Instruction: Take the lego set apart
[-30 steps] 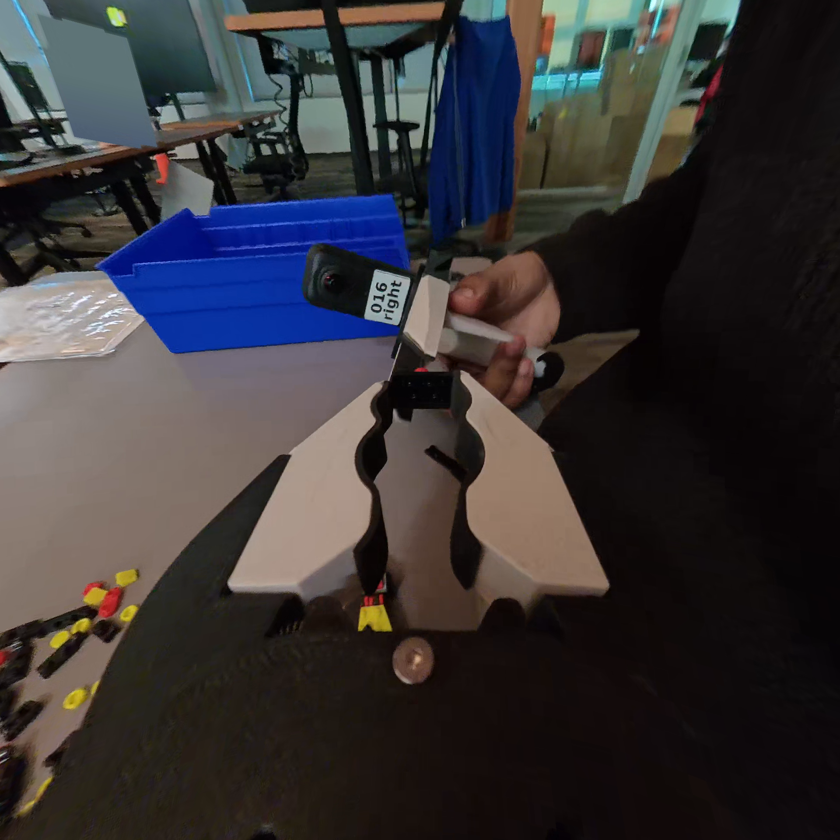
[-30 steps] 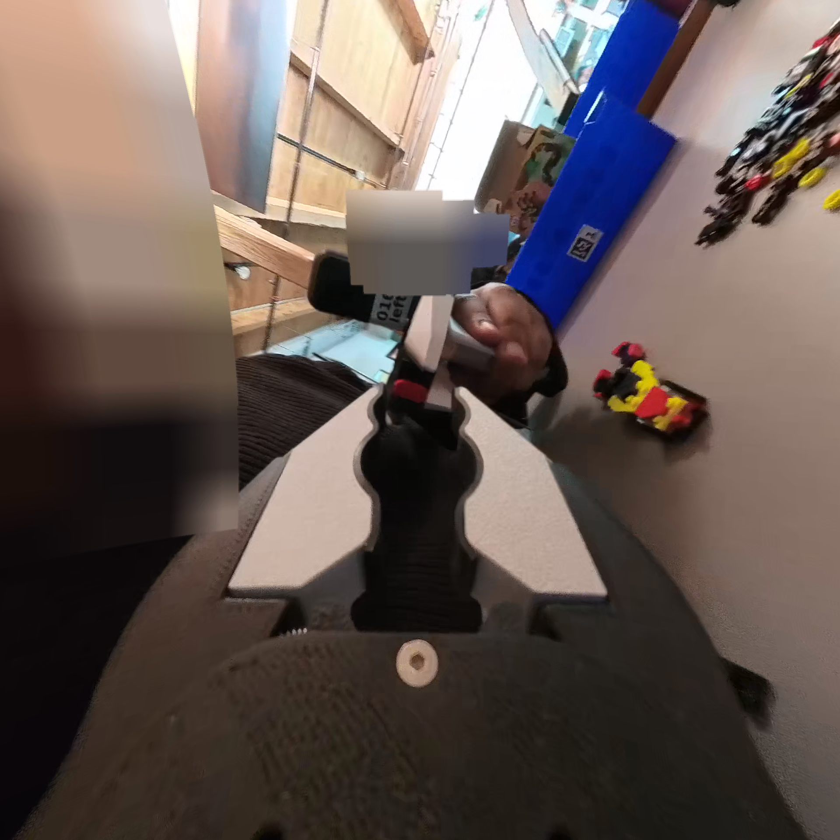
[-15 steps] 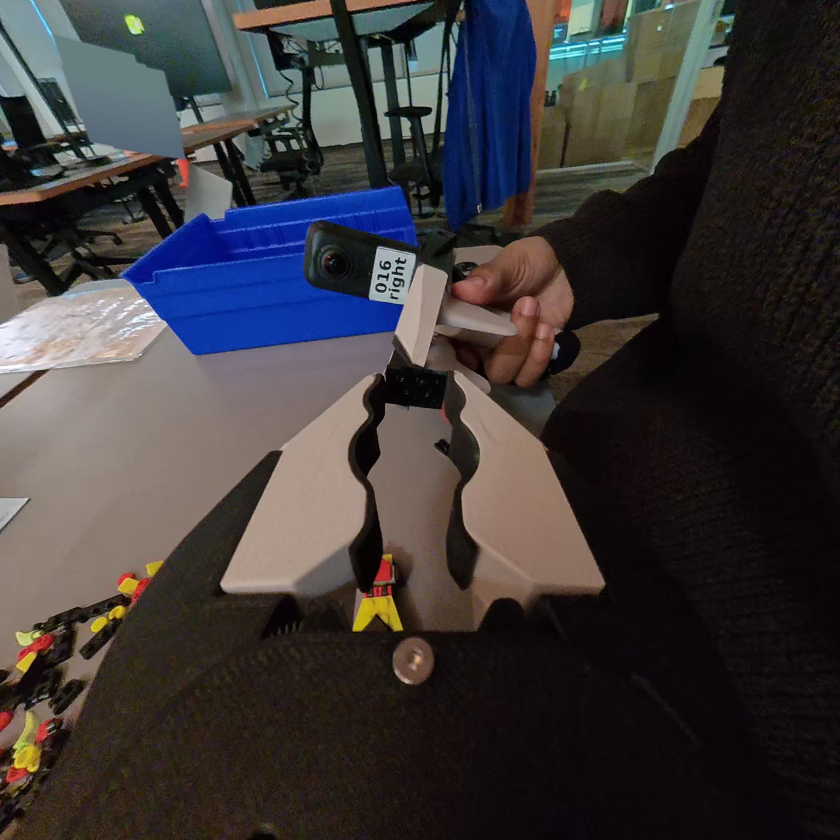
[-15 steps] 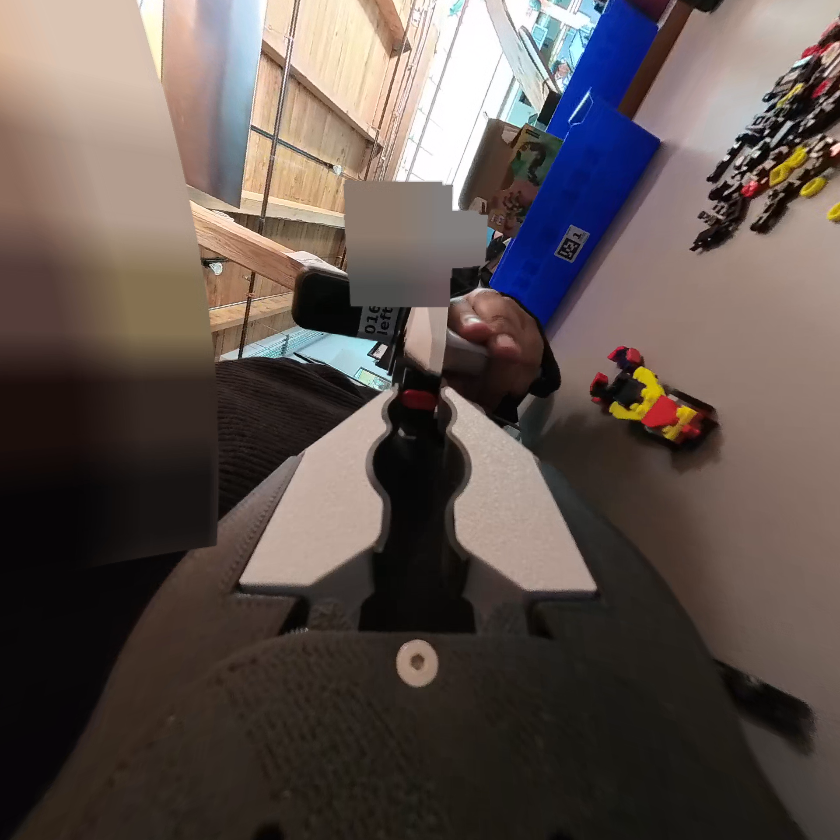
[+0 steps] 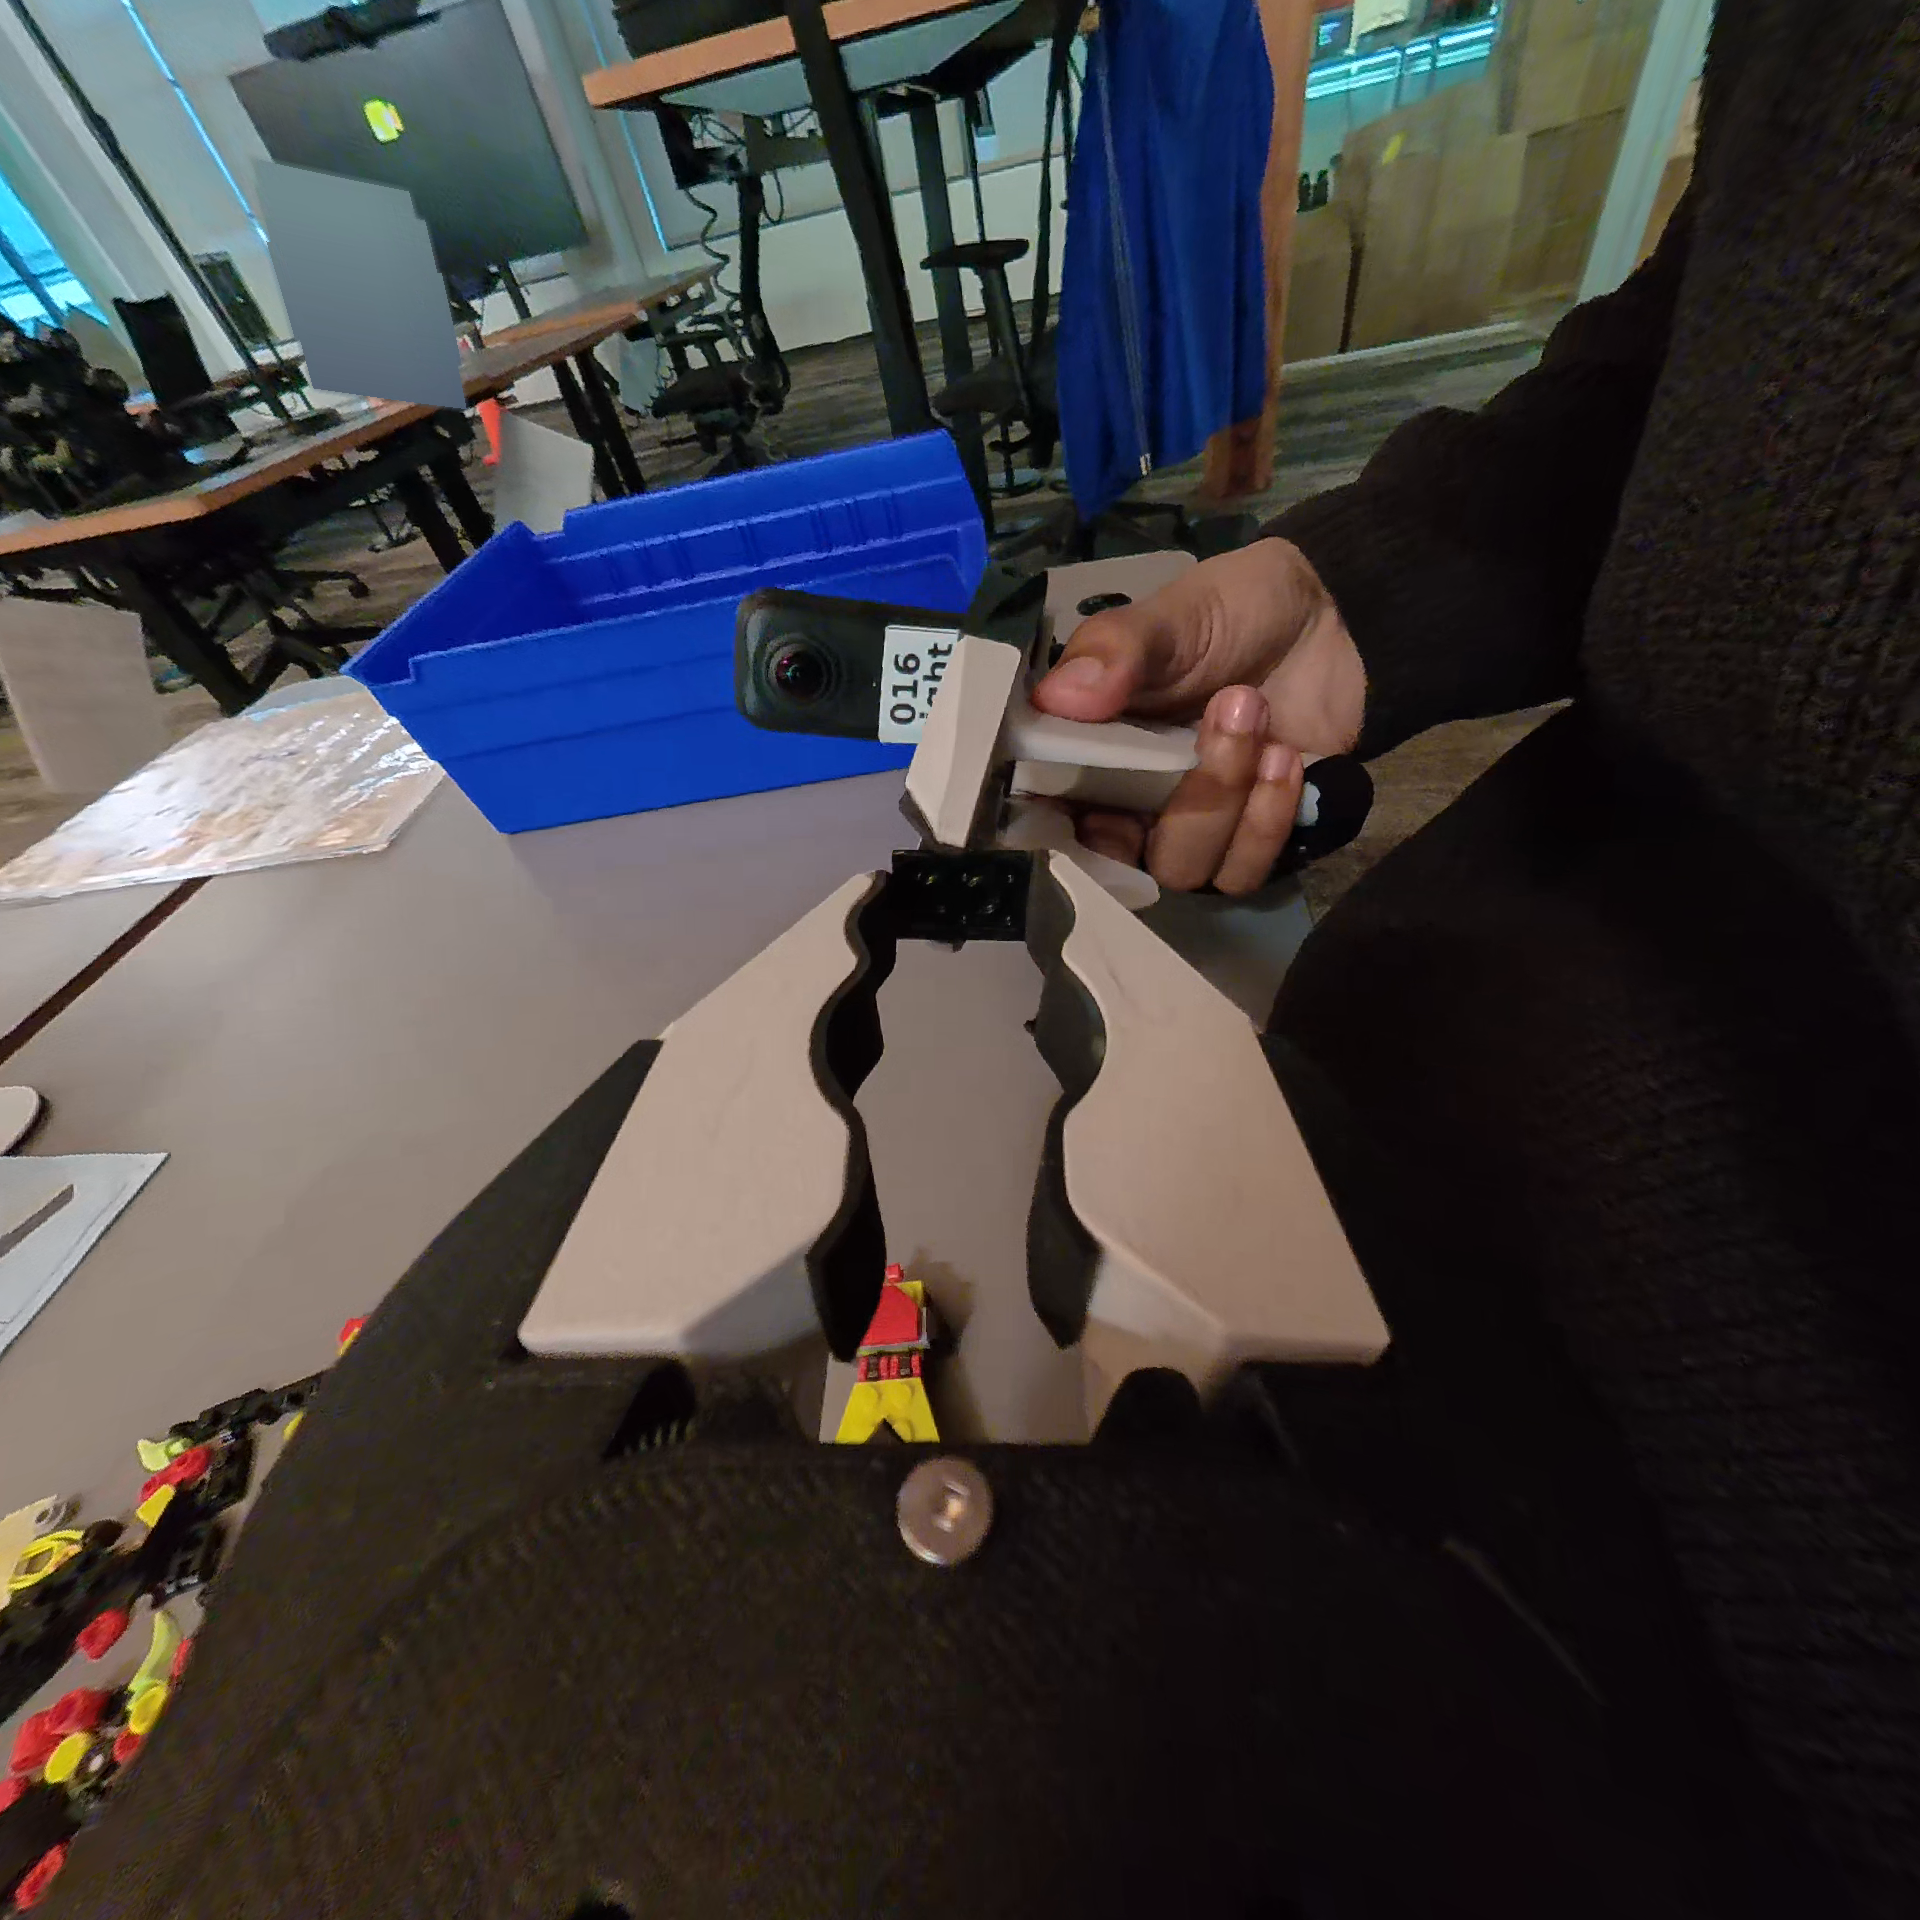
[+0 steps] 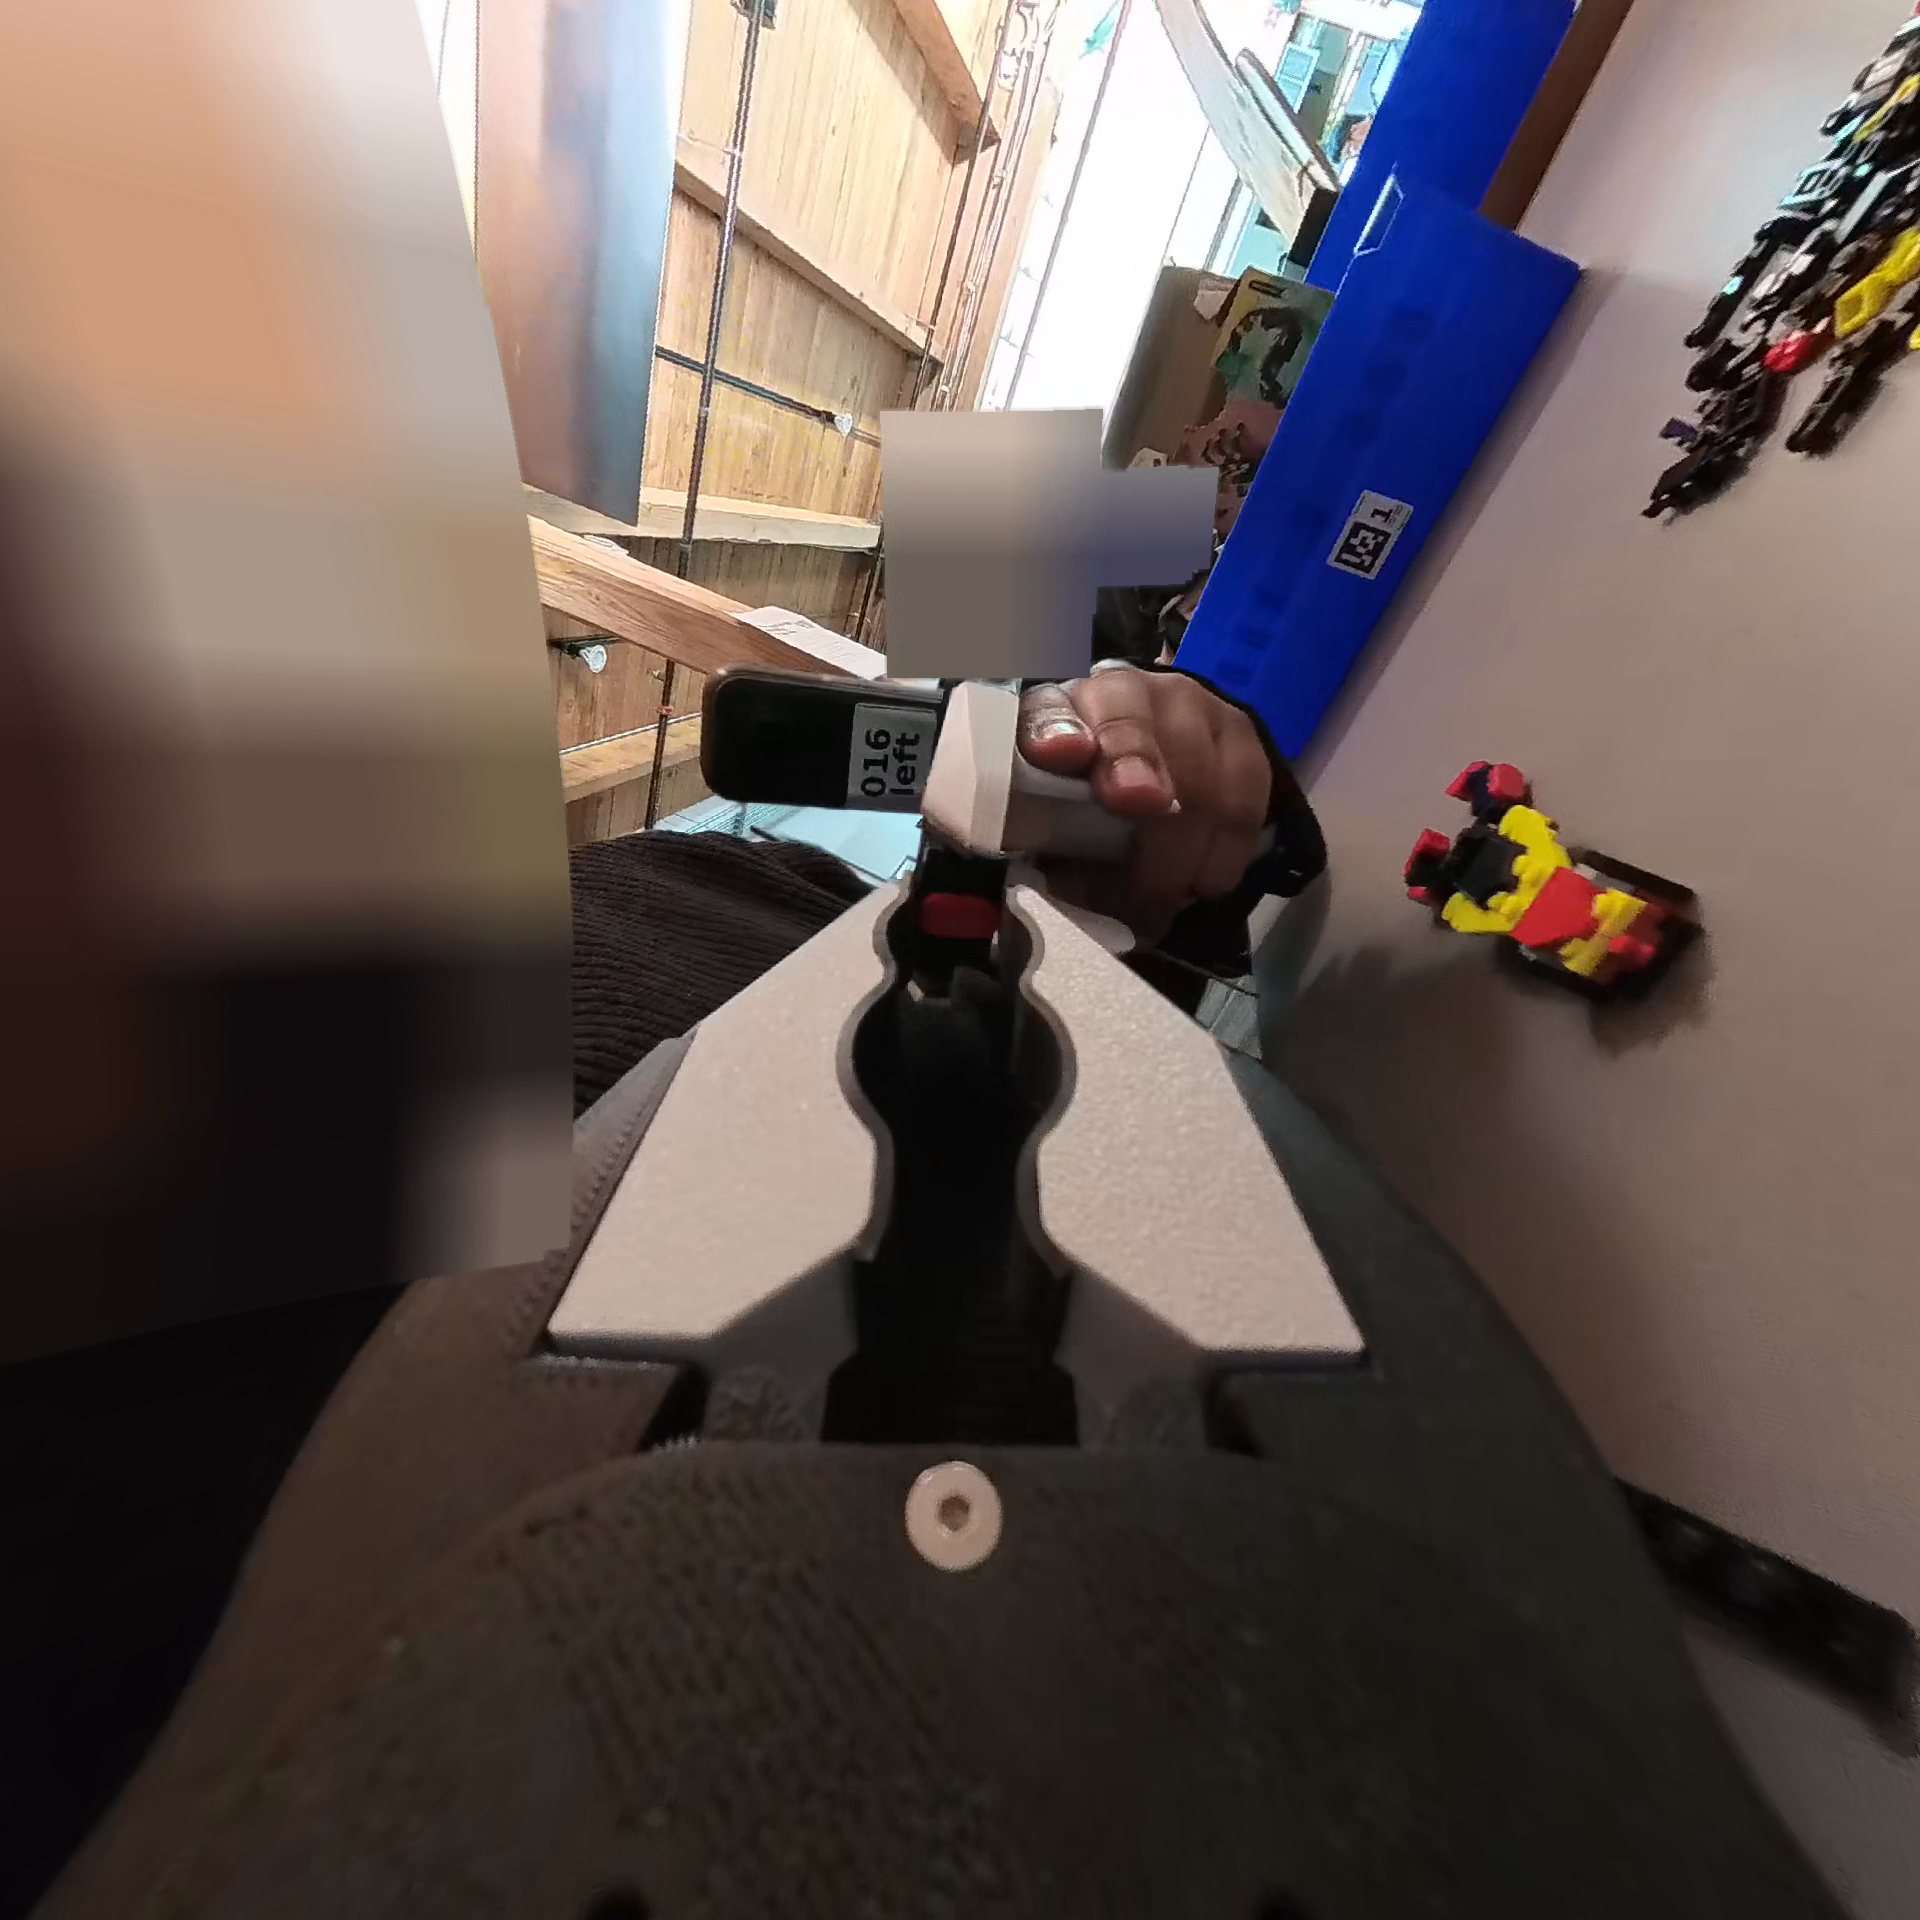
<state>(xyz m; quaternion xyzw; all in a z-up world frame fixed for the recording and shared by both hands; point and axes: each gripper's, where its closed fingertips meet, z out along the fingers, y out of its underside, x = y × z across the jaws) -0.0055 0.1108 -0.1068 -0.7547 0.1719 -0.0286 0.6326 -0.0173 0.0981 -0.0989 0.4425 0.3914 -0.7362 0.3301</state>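
Note:
In the left wrist view, my left gripper [image 5: 961, 888] is shut on a small black lego piece [image 5: 961, 904] held above the table. The right gripper's fingers [image 5: 956, 748] come at the same piece from the far side. In the right wrist view, my right gripper [image 6: 961, 920] is shut on a small red piece [image 6: 958, 914], which sits against the left gripper's fingers [image 6: 971, 774]. A red, yellow and black lego car [image 6: 1538, 904] lies on the table to the right. It also shows under my left gripper [image 5: 888, 1371].
A blue bin [image 5: 665, 644] stands at the back of the grey table [image 5: 364, 1039], with a clear plastic bag [image 5: 229, 790] to its left. Several loose black, yellow and red pieces [image 5: 94, 1621] lie at the lower left. The person's dark sleeve [image 5: 1610, 1039] fills the right side. My two grippers' fingertips are within a few centimetres of each other.
The right gripper's fingers have narrowed onto the red piece. The left gripper has kept hold of the black piece, and its view now shows more of the car beneath it.

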